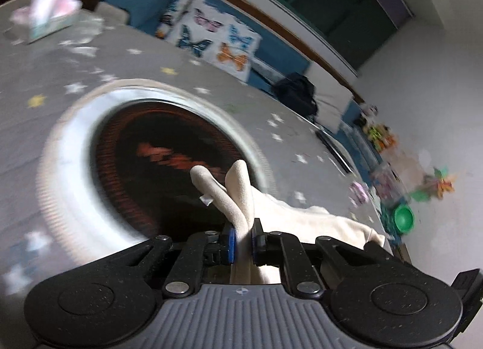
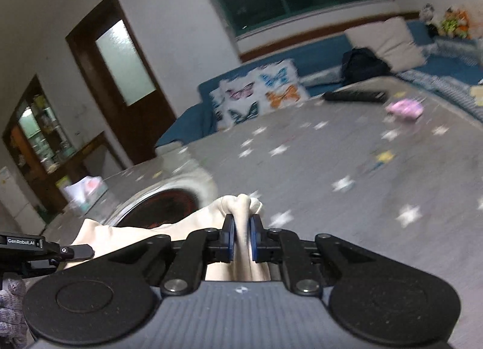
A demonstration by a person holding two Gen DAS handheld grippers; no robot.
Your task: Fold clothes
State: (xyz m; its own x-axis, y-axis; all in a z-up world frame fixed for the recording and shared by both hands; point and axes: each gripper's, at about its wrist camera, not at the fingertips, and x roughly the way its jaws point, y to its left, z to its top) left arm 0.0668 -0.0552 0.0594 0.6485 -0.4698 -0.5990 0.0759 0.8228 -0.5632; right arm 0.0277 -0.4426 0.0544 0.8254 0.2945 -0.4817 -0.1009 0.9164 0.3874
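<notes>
A cream-coloured garment (image 1: 289, 213) hangs between both grippers above a grey star-patterned table (image 1: 60, 83). My left gripper (image 1: 241, 238) is shut on a bunched edge of the garment, which sticks up between the blue pads. My right gripper (image 2: 241, 235) is shut on another bunched edge of the cream garment (image 2: 238, 207). The cloth stretches left from the right gripper toward the other gripper's black body (image 2: 30, 246). Both views are motion-blurred.
A round metal-rimmed opening with a dark reddish inside (image 1: 169, 161) is set in the table under the garment. A tissue box (image 1: 45, 17) stands at the far left. A butterfly cushion (image 2: 256, 92), blue sofa, black bag (image 2: 362, 65) and toys lie beyond the table.
</notes>
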